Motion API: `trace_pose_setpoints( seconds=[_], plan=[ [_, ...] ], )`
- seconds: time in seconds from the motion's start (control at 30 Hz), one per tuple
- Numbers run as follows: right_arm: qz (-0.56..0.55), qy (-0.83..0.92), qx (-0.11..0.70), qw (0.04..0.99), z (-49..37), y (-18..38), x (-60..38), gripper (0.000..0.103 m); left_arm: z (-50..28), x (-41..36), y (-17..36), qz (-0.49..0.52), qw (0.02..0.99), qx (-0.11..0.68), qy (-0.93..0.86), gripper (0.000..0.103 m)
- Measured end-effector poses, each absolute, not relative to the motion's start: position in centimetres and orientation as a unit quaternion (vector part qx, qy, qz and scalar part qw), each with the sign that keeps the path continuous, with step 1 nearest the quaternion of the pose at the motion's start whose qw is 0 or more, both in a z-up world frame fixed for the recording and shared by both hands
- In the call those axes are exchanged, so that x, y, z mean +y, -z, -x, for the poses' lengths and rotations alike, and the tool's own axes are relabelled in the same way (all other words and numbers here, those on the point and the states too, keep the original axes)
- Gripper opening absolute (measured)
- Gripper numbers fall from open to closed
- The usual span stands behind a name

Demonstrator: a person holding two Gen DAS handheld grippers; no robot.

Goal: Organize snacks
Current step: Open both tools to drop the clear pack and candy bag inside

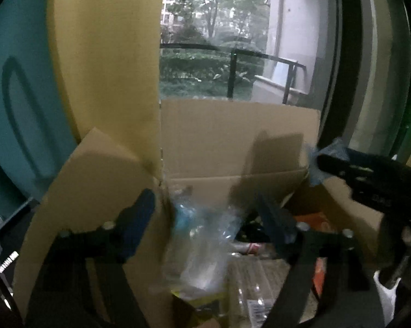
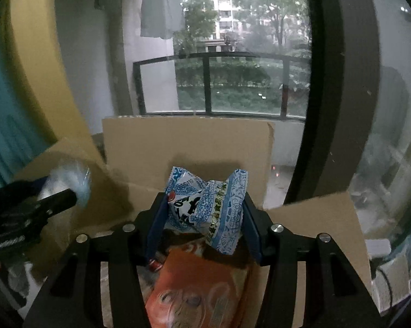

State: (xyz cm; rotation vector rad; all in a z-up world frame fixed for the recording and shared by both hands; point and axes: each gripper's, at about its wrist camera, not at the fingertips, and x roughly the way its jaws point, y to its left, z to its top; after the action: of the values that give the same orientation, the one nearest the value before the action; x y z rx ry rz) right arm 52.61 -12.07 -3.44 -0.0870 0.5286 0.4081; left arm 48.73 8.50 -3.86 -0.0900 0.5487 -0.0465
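Item: open brown cardboard box [image 2: 189, 147], flaps up, standing before a glazed balcony window [image 2: 246, 54]; all positions are given from this box.

Left of centre, over the box: left gripper [image 1: 205, 221], jaws spread, a blurred clear plastic wrapper with blue print [image 1: 202, 232] between the fingers; whether the pads press it cannot be told. Gripper angled down into the box's left half.

Centre, over the box: right gripper [image 2: 202, 224], jaws moderately apart and pinching a blue-and-white patterned snack packet [image 2: 208, 207], crumpled between the pads. Gripper tilted downward.

In the box, below the packet: orange printed snack bag [image 2: 200, 289], lying flat.

Step in hand, as judged: both snacks carried to the box for deposit. Next move calls for lowering each item clear of the flaps, then widening the jaws so the packet drops beside the orange bag.
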Motion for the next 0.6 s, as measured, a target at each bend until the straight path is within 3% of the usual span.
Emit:
trace_pose_setpoints(
  seconds=[0.1,0.6],
  plan=[
    [0.050,-0.198,0.253,0.946,-52.6,3.3,-11.8,0.074,-48.1,9.0,3.9,0.053,0.962,0.268,0.025,0.085],
    [0.071,-0.193,0.237,0.950,-46.9,1.8,-13.9,0.074,-42.9,6.0,1.1,0.043,0.970,0.235,0.041,0.085]
  ],
)
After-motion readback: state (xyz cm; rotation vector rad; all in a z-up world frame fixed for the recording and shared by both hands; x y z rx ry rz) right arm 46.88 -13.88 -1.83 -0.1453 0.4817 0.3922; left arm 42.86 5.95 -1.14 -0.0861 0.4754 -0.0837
